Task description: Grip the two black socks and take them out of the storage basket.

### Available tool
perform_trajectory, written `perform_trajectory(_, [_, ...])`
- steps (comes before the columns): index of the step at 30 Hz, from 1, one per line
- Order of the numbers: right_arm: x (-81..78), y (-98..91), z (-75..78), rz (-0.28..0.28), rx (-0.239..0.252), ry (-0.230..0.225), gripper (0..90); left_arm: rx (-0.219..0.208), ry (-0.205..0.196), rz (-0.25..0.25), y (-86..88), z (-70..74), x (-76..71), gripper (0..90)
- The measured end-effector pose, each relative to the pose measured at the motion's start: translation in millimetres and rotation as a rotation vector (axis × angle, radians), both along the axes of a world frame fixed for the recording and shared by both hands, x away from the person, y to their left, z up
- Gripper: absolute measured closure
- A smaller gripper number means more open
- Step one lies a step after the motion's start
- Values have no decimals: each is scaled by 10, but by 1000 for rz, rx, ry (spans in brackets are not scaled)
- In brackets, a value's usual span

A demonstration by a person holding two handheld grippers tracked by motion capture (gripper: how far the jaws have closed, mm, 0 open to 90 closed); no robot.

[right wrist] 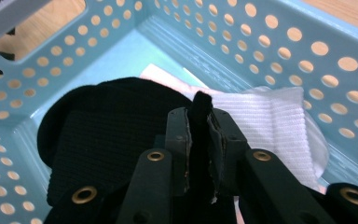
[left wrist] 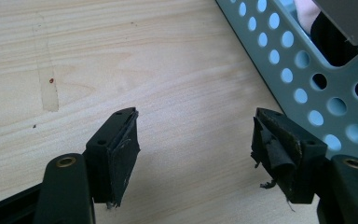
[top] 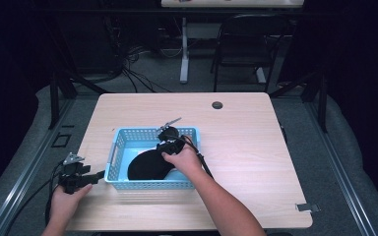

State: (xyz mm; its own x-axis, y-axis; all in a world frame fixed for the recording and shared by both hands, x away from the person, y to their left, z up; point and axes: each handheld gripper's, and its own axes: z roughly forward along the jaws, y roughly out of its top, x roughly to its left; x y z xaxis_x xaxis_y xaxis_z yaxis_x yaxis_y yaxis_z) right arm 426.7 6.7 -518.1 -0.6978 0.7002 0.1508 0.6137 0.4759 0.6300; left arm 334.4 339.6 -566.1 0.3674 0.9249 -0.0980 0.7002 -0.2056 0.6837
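Black left gripper (left wrist: 196,154) with frayed pads (left wrist: 126,156), brass rivets (left wrist: 66,162).

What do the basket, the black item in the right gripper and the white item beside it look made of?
Basket: light blue moulded plastic, smooth, punched with round holes. Black item: soft knit fabric by its fine ribbing, pinched in the right gripper. White item: ribbed knit cloth, apparently inside a clear wrapper.

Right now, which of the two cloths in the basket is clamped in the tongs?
The black cloth; the right tongs pinch its fold, while the white cloth lies loose beside it.
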Motion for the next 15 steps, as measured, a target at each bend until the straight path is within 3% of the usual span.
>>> perform_trajectory(6, [-29, -9, -20, -14, -19, 46, 739, 1, 1, -1, 0, -1, 0, 314])
perform_trajectory(10, [-49, -28, -15, 4, -45, 84, 735, 1, 2, -1, -1, -1, 0, 314])
perform_trajectory(15, [-53, -37, -2, -6, -45, 154, 753, 3, 1, -1, -5, -5, 3, 314])
